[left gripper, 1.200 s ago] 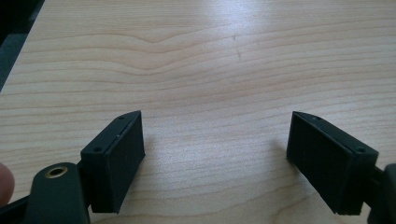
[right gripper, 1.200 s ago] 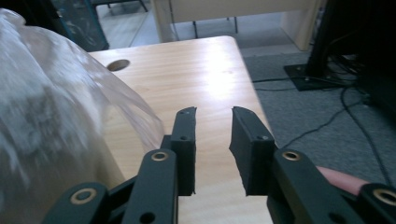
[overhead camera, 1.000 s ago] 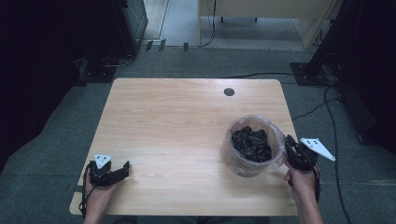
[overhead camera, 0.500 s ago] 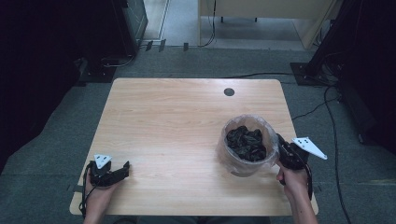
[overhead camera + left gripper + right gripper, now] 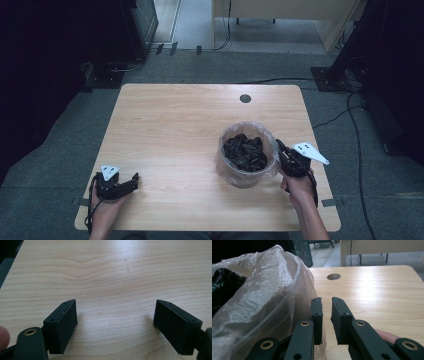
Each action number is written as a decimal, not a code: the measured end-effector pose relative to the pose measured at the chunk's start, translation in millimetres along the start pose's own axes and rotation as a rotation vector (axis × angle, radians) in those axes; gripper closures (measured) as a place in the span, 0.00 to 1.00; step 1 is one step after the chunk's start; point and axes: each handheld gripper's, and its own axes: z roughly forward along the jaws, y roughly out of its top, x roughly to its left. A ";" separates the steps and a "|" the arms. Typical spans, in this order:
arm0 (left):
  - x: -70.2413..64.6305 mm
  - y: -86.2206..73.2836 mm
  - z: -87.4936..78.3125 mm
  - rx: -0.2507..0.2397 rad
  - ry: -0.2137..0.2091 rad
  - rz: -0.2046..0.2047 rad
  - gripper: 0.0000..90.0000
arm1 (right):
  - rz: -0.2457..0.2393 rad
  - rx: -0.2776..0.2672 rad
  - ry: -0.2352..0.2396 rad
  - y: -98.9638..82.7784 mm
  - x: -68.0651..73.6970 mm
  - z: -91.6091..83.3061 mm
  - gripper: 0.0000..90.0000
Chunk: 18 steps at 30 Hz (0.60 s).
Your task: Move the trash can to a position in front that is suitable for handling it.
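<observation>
A clear container lined with a crinkled plastic bag (image 5: 235, 170) stands right of the table's middle, full of dark pieces (image 5: 245, 151). My right gripper (image 5: 281, 146) sits against its right side. In the right gripper view the jaws (image 5: 327, 300) stand nearly together with a thin bare slit between them. The left one touches the plastic bag (image 5: 262, 297), and the dark contents (image 5: 223, 282) show through at far left. My left gripper (image 5: 134, 179) rests near the table's front left corner. It is open (image 5: 115, 302) over bare wood, with nothing between its fingers.
The light wooden table (image 5: 165, 125) has a round cable hole (image 5: 245, 98) near its far edge, also seen in the right gripper view (image 5: 333, 276). Grey carpet surrounds the table, with cables (image 5: 280, 80) on the floor behind and dark equipment (image 5: 380, 60) at the right.
My right gripper has moved left, and the lined container has shifted left with it. The left gripper has stayed put.
</observation>
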 end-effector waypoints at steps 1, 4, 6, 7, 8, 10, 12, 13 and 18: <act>0.0 0.0 0.0 0.000 0.000 0.000 0.21 | -0.002 0.002 0.005 0.0 2.9 1.5 0.89; 0.0 0.0 0.0 0.000 0.000 0.000 0.21 | -0.014 0.005 0.021 0.2 11.1 5.7 0.89; 0.0 0.0 0.0 0.000 0.000 0.000 0.21 | -0.023 0.008 0.029 0.5 15.4 7.8 0.89; 0.0 0.0 0.0 0.000 0.000 0.000 0.21 | -0.027 0.009 0.034 0.6 17.8 9.0 0.89; 0.0 0.0 0.0 0.000 0.000 0.000 0.21 | -0.031 0.009 0.039 0.7 20.1 10.1 0.89; 0.0 0.0 0.0 0.000 0.000 0.000 0.21 | -0.040 0.012 0.048 1.1 24.3 12.0 0.89; 0.0 0.0 0.0 0.000 0.000 0.000 0.21 | -0.041 0.013 0.054 1.6 28.4 13.3 0.89; 0.1 0.0 -0.1 0.001 0.000 0.001 0.21 | -0.043 0.011 0.056 1.8 29.8 13.8 0.89; 0.1 0.0 -0.1 0.002 0.000 0.001 0.21 | -0.053 0.015 0.075 1.9 40.0 17.3 0.90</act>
